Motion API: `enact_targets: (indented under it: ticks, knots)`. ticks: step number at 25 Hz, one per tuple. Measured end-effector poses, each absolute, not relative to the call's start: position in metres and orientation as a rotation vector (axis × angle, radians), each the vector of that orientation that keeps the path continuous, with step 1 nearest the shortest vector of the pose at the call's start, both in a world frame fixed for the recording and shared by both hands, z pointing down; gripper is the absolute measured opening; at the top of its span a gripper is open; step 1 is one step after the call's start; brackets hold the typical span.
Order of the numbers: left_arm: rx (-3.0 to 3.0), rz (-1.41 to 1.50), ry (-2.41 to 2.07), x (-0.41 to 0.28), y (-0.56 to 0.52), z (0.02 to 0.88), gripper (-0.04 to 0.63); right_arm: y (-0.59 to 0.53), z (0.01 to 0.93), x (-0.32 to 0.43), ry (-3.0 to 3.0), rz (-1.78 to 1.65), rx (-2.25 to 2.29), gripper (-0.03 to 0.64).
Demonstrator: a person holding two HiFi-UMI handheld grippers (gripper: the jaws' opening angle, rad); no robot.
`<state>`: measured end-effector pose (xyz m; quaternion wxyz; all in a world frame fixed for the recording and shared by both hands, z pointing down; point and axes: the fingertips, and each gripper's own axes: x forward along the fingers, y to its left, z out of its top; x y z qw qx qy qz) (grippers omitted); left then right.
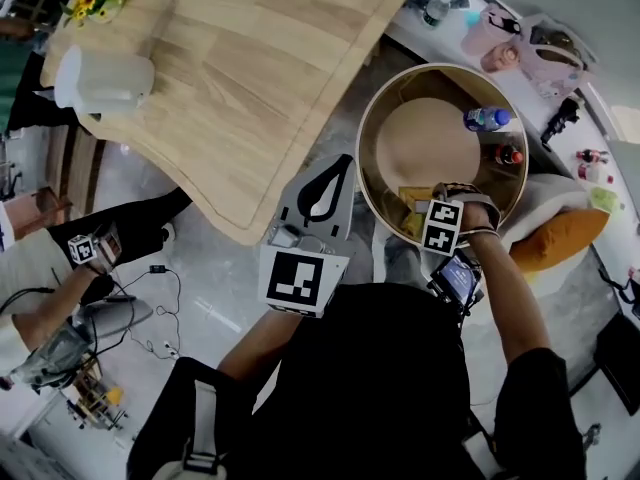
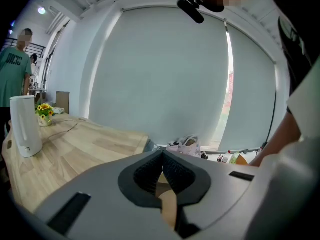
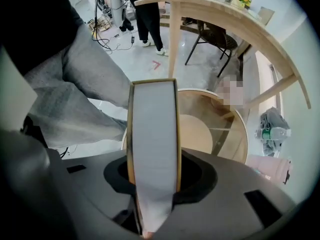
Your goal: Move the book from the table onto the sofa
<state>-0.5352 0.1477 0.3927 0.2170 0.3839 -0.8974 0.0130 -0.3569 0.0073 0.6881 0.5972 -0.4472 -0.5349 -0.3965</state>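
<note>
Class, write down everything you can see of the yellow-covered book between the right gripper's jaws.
The yellow-covered book shows edge-on in the right gripper view: a broad block of white pages between two thin yellow covers. It is closed and stands along the jaws, which press one on each cover, so the right gripper holds it. Beneath it lies the round wood-rimmed glass table; whether the book rests on it cannot be told. No title shows.

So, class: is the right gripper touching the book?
Touching. In the right gripper view, the right gripper has the book between its jaws, with a pad pressed on each cover.
</note>
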Motion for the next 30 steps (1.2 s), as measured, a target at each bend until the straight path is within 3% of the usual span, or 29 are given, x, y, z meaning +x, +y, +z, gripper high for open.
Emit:
enact_targets:
  ticks: [17, 24, 30]
  knots:
    - [1.523, 0.087, -2.319, -0.545, 0.065, 0.384, 0.011, -0.032, 0.6, -0.366, -1.627, -0.489, -0.653, 0.149]
    - [1.708, 0.136, -2.237, -0.503, 0.01, 0.368, 0.011, -0.067, 0.559, -0.331, -1.838, -0.299, -0.437, 0.149]
    - [1.869, 0.214, -2.181, -0.423, -0.038, 0.351, 0.011, -0.099, 0.52, -0.263, -2.048, -0.124, -0.254, 0.149]
